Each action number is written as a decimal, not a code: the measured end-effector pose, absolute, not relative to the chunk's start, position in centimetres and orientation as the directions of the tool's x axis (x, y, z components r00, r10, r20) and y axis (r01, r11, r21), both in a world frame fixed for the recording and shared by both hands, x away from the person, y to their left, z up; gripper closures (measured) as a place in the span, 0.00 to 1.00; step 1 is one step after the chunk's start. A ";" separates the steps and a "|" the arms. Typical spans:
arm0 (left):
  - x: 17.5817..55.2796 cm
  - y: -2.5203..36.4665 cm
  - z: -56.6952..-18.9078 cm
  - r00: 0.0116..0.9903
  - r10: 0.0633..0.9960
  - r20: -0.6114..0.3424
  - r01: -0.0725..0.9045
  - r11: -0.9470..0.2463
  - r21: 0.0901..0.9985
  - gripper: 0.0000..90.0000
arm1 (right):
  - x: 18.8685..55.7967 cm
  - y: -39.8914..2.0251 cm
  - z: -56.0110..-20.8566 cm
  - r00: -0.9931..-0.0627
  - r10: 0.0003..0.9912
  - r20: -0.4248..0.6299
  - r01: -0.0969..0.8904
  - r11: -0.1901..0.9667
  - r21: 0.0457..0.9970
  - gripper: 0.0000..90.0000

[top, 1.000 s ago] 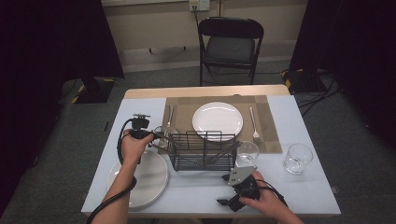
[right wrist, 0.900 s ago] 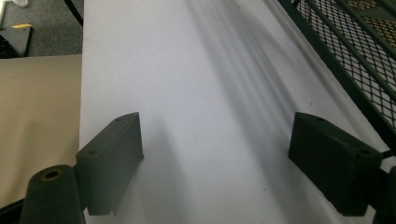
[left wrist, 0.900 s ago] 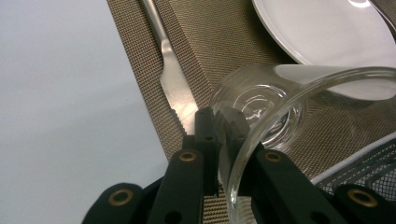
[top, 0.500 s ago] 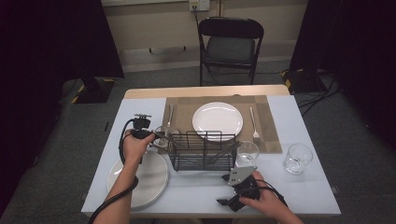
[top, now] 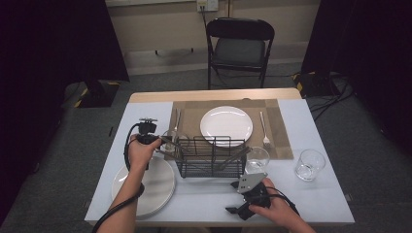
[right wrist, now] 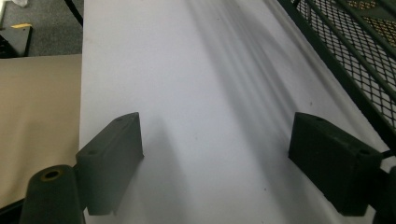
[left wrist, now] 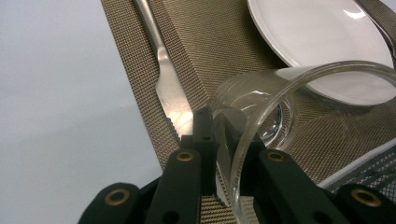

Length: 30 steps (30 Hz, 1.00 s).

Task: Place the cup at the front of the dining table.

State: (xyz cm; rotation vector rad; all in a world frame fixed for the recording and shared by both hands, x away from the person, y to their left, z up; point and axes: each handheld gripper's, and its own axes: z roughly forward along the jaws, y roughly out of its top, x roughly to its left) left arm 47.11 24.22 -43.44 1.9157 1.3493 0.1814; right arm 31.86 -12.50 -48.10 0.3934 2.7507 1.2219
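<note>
Change: nothing has shifted since the earlier frame; both hands sit where they were.
Tabletop (top: 145, 114): white, with a brown placemat (top: 282, 138) at the far middle.
Rack (top: 211, 156): black wire, at the middle, near the placemat's front edge.
Glass (left wrist: 275, 116): clear, tilted over the placemat beside a knife (left wrist: 161, 74), near the white plate (left wrist: 322, 42).
Left gripper (left wrist: 224, 140): jaws clamped on the glass rim.
Right gripper (right wrist: 215, 158): jaws wide apart over bare tabletop, holding nothing.
</note>
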 end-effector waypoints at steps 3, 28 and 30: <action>47.1 24.2 -43.4 0.431 0.850 -0.304 0.740 -0.140 0.658 0.92 | 31.9 -12.5 -48.1 -0.961 0.277 0.008 0.192 0.643 0.741 0.18; 47.3 23.3 -43.4 0.428 0.862 -0.271 0.722 -0.146 0.676 0.94 | 31.9 -12.5 -48.1 -0.961 0.276 0.007 0.191 0.643 0.741 0.18; 47.4 23.1 -43.3 0.434 0.863 -0.261 0.723 -0.160 0.672 0.95 | 31.9 -12.5 -48.1 -0.961 0.277 0.007 0.191 0.643 0.741 0.18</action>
